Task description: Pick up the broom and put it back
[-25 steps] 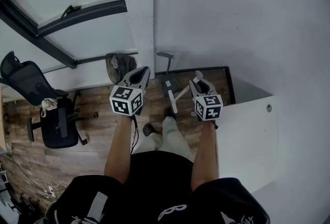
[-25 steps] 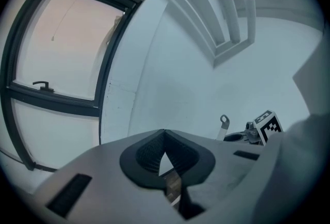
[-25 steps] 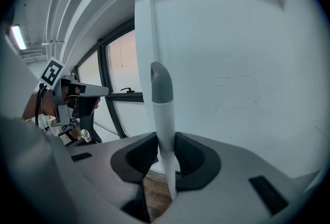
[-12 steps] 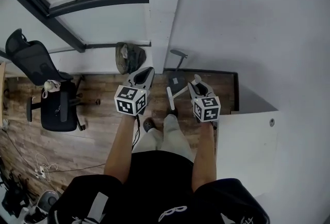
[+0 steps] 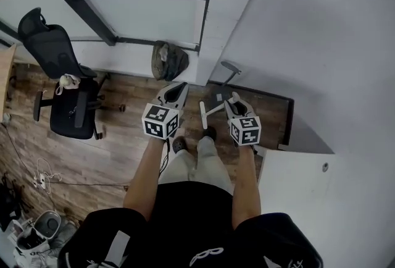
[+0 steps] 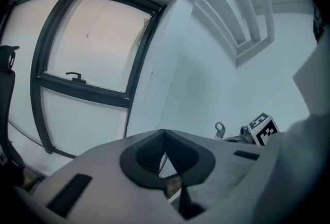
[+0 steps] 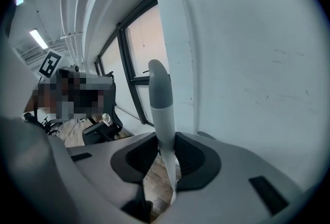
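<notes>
No words or numbers are legible; the white mark (image 5: 207, 254) on the black shirt (image 5: 185, 211) is unreadable.

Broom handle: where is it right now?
In the right gripper view the broom handle stands clamped in the right tool, in front of the white wall beside the window.

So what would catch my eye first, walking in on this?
Two grey hand-held grippers with black-and-white marker cubes sit mid-frame in the head view: the right gripper is clamped on the white handle of the broom, and the left gripper is shut and empty. On the left a black office chair stands on the wood floor, and a dark bag lies against the wall below the window.
</notes>
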### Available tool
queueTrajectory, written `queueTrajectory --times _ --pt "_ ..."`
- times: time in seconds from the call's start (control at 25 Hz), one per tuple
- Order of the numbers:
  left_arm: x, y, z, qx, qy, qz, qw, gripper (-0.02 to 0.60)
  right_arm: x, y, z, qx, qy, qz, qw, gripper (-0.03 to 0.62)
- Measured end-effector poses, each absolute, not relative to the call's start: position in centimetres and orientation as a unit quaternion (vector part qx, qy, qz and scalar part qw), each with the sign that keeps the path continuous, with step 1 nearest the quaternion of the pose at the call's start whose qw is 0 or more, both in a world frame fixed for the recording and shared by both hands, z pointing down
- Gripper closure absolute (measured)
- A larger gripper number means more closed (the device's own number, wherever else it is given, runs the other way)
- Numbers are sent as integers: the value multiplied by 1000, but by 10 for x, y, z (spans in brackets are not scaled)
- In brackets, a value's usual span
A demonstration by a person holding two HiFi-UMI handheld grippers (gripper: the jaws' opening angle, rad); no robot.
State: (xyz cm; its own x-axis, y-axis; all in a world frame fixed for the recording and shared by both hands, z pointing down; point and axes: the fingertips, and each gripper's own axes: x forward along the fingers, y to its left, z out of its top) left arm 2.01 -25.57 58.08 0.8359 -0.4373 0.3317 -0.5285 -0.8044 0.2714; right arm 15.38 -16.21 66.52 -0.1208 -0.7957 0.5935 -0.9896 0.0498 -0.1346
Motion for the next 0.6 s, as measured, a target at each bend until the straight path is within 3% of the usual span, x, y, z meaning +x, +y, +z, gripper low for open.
queueTrajectory --times 0.6 --pt "8 -282 646 924 -300 143 191 565 133 -221 737 555 -749 273 235 479"
